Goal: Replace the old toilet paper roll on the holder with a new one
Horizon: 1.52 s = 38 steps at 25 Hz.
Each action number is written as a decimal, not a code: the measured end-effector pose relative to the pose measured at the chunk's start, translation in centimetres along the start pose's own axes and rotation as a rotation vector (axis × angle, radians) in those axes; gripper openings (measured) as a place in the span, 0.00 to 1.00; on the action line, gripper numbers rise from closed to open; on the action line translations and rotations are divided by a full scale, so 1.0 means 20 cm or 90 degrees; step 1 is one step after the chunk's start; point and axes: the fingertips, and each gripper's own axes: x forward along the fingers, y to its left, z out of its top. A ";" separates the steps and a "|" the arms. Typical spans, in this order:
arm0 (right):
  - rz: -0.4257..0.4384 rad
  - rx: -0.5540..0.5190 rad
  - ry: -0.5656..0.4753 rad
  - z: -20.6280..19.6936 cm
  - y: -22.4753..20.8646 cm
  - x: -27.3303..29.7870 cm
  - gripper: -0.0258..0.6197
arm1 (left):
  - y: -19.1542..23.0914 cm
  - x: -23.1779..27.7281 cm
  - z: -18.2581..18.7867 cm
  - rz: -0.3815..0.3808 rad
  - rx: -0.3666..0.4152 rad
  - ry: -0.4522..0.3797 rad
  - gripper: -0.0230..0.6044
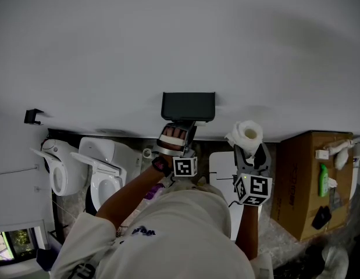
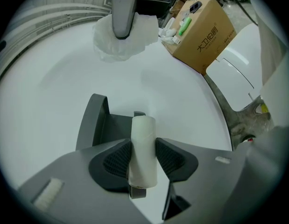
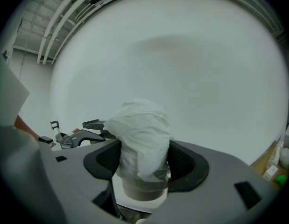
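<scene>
**Inspector:** Status of the old roll?

**Assistant:** It is down to a bare cardboard tube (image 2: 143, 139). The tube stands upright just below the holder (image 1: 188, 106), and a grey stub shows at each of its ends. The left gripper (image 2: 143, 158) is clamped on it, with one pad against each side.

**Inspector:** And the replacement?

**Assistant:** The new roll (image 3: 142, 134) is loosely wound and ragged at the top. It sits to the right of the holder and slightly lower, clear of it. The right gripper (image 3: 144, 161) grasps it across the body, with the jaws standing wide and the pads pressed into the paper.

**Inspector:** The holder itself?

**Assistant:** It is a dark, box-shaped housing fixed to the white wall (image 1: 180, 39). In the left gripper view, a grey side bracket of it shows just behind the tube.

**Inspector:** Surroundings?

**Assistant:** A white toilet (image 1: 104, 170) stands below and to the left of the holder. A cardboard box (image 1: 302, 182) stands well off to the holder's right, beyond the new roll. Small items lie on the box, one of them green.
</scene>
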 end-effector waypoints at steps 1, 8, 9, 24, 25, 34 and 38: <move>-0.001 0.000 0.000 0.00 0.00 0.00 0.50 | 0.00 0.00 0.01 -0.001 -0.002 -0.002 0.32; -0.001 0.002 0.000 0.00 0.00 0.00 0.50 | 0.00 0.00 0.04 -0.006 -0.009 -0.014 0.31; -0.001 0.001 0.000 0.00 -0.01 0.00 0.50 | 0.00 0.00 0.05 -0.008 -0.010 -0.018 0.31; -0.019 0.012 -0.001 0.00 -0.05 -0.03 0.50 | 0.01 0.03 0.17 -0.031 -0.030 -0.075 0.31; -0.021 0.013 0.000 -0.01 -0.05 -0.03 0.50 | 0.01 0.03 0.18 -0.029 -0.030 -0.074 0.31; -0.030 0.012 0.006 -0.01 -0.09 -0.02 0.50 | 0.01 0.06 0.26 -0.024 -0.026 -0.092 0.31; -0.034 0.014 0.004 -0.01 -0.10 -0.02 0.50 | 0.02 0.06 0.29 -0.023 -0.029 -0.102 0.31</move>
